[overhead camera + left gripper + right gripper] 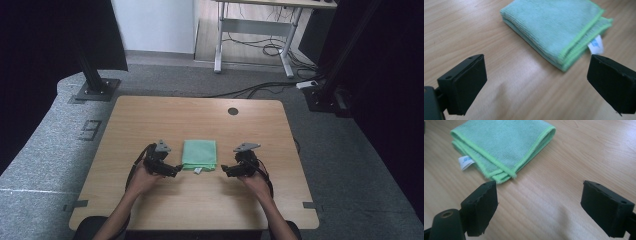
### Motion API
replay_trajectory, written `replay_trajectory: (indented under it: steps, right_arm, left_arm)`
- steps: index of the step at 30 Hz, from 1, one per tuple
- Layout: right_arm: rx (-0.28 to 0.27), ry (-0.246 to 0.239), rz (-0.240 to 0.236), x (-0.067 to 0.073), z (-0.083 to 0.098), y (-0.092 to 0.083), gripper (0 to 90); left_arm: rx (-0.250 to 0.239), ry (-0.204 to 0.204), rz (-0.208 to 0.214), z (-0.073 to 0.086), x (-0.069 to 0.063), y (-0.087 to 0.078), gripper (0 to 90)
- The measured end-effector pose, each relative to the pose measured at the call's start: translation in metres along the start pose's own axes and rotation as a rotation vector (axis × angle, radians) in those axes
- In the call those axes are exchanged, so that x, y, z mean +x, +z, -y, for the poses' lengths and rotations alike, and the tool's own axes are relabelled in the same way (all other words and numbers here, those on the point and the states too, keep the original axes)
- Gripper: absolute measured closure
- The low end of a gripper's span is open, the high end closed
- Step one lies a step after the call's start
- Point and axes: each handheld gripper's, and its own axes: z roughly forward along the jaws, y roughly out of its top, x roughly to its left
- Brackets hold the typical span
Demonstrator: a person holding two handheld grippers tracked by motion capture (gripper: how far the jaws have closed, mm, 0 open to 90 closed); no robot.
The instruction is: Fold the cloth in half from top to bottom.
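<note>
Wooden table point(150, 120) lies mostly bare around the folded green cloth point(199, 154), well clear of every edge. From above, I see my left gripper point(176, 169) and right gripper point(224, 170) flanking the cloth's near corners. Left gripper view: jaws wide apart, empty; cloth point(554, 27) is thick, ribbed, with a white tag point(595, 45). Right gripper view: jaws wide, empty; cloth point(501, 145) lies diagonally.

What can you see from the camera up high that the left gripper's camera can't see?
The high view alone shows the person's forearms, both hands, the right gripper, the whole wooden table with its round hole, and the grey floor. The left gripper view alone shows the cloth's ribbed weave, stacked layers and blue print on its white label. Both show the folded green cloth and the left gripper, open, with nothing between its jaws.
</note>
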Motion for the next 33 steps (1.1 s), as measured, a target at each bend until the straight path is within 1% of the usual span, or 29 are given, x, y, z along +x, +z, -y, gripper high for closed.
replay_trajectory:
  steps: [3, 8, 11, 17, 21, 23, 25, 29, 33]
  right_arm:
    - [0.008, -0.006, -0.003, 0.0, 0.004, -0.007, 9.6]
    - [0.013, -0.018, 0.023, 0.001, 0.012, -0.019, 0.8]
    - [0.008, -0.024, 0.032, 0.001, 0.017, -0.027, 0.0]
    - [0.0, -0.025, 0.054, -0.001, 0.031, -0.039, 0.0]
    - [-0.004, -0.006, 0.06, -0.003, 0.041, -0.043, 0.0]
    - [-0.005, 0.001, 0.063, -0.004, 0.046, -0.044, 0.0]
    - [-0.003, 0.006, 0.064, -0.005, 0.049, -0.044, 0.0]
    - [0.009, 0.017, 0.066, -0.008, 0.058, -0.041, 0.0]
    - [0.029, 0.02, 0.072, -0.009, 0.065, -0.036, 0.0]
  left_arm:
    - [-0.005, -0.001, 0.006, 0.006, -0.002, -0.008, 2.4]
    - [-0.002, 0.011, -0.011, 0.017, -0.004, -0.022, 0.8]
    - [-0.004, 0.02, -0.024, 0.024, -0.006, -0.029, 0.0]
    - [-0.022, 0.02, -0.041, 0.038, -0.009, -0.039, 0.0]
    - [-0.02, 0.014, -0.049, 0.049, -0.009, -0.039, 0.0]
    - [-0.015, 0.014, -0.046, 0.054, -0.009, -0.036, 0.0]
    - [-0.012, 0.017, -0.039, 0.057, -0.009, -0.034, 0.0]
    - [0.001, 0.021, -0.048, 0.061, -0.009, -0.03, 0.0]
    - [0.019, 0.01, -0.052, 0.066, -0.007, -0.026, 0.0]
